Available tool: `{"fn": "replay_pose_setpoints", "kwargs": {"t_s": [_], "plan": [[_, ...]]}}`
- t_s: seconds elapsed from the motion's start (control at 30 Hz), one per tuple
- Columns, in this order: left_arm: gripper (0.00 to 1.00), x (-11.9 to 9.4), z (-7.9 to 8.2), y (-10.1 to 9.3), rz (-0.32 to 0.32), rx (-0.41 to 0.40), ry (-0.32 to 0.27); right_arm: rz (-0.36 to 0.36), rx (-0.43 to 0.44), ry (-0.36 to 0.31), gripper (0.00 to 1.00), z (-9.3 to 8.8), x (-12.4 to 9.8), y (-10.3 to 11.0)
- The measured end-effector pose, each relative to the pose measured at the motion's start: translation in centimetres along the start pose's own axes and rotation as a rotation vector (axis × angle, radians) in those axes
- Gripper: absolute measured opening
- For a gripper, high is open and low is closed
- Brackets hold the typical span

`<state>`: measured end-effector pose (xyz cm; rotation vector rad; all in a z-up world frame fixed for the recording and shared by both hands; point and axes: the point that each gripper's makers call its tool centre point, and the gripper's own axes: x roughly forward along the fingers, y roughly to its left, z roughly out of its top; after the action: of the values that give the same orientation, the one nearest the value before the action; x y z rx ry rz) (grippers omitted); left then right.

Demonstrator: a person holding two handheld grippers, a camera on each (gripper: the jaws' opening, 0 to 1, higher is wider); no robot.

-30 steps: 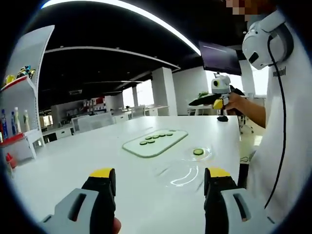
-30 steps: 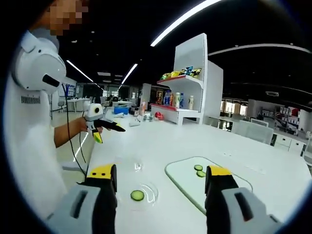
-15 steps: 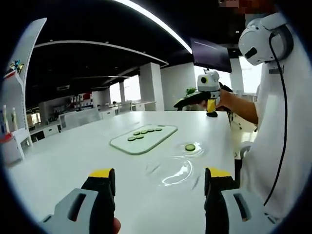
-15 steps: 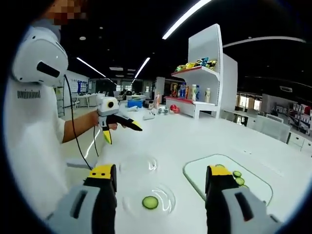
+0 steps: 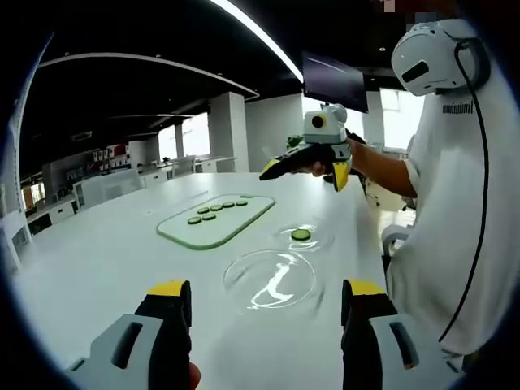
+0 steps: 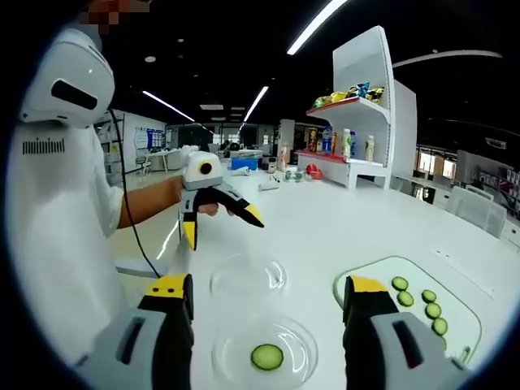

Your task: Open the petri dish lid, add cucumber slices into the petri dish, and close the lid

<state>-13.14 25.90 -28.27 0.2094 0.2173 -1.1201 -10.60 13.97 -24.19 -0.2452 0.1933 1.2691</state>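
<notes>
On the white table (image 5: 97, 268) lies a clear petri dish (image 5: 302, 238) holding one cucumber slice (image 5: 301, 234). An empty clear lid (image 5: 270, 279) rests beside it, just ahead of my left gripper (image 5: 266, 302), whose jaws stand open and empty. My right gripper (image 6: 266, 302) is open too, above the same dish (image 6: 301, 357) and slice (image 6: 266, 356), with the lid (image 6: 248, 276) a little beyond. Several slices lie on a pale green board (image 5: 215, 219) (image 6: 422, 307). Each gripper appears open in the other's view: right (image 5: 304, 175), left (image 6: 221, 226).
The person in a white shirt (image 5: 455, 211) stands at the table's edge, holding both grippers. A white shelf unit (image 6: 361, 106) with bottles and snacks stands at the far end. Small items (image 6: 284, 175) sit far down the table.
Both grippers have come closer to the dish and lid and nearer each other; both views have shifted with them. Dish, lid and board lie where they were. Jaws stay open.
</notes>
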Motion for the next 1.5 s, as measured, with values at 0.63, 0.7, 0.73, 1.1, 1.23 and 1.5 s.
{"fn": "replay_pose_setpoints", "kwargs": {"t_s": [0.63, 0.7, 0.73, 1.1, 1.23, 1.5], "plan": [[0.76, 2.2, -1.3, -0.6, -0.122, 0.026, 0.080, 0.147, -0.070, 0.152, 0.76, -2.3, 5.0, 2.7], [0.76, 2.3, -1.4, -0.6, -0.128, 0.027, 0.083, 0.157, -0.073, 0.162, 0.76, -2.6, 5.3, 2.8], [0.76, 2.6, -1.5, -0.5, -0.133, 0.028, 0.090, 0.161, -0.075, 0.168, 0.76, -2.7, 5.5, 2.8], [0.76, 3.6, -2.3, -0.4, -0.173, 0.033, 0.121, 0.220, -0.125, 0.256, 0.77, -4.4, 7.8, 3.5], [0.76, 3.9, -2.5, -0.2, -0.183, 0.038, 0.134, 0.236, -0.132, 0.283, 0.77, -5.1, 8.5, 3.5], [0.76, 4.6, -2.6, -0.3, -0.202, 0.048, 0.143, 0.243, -0.128, 0.302, 0.77, -5.6, 9.2, 3.2]]}}
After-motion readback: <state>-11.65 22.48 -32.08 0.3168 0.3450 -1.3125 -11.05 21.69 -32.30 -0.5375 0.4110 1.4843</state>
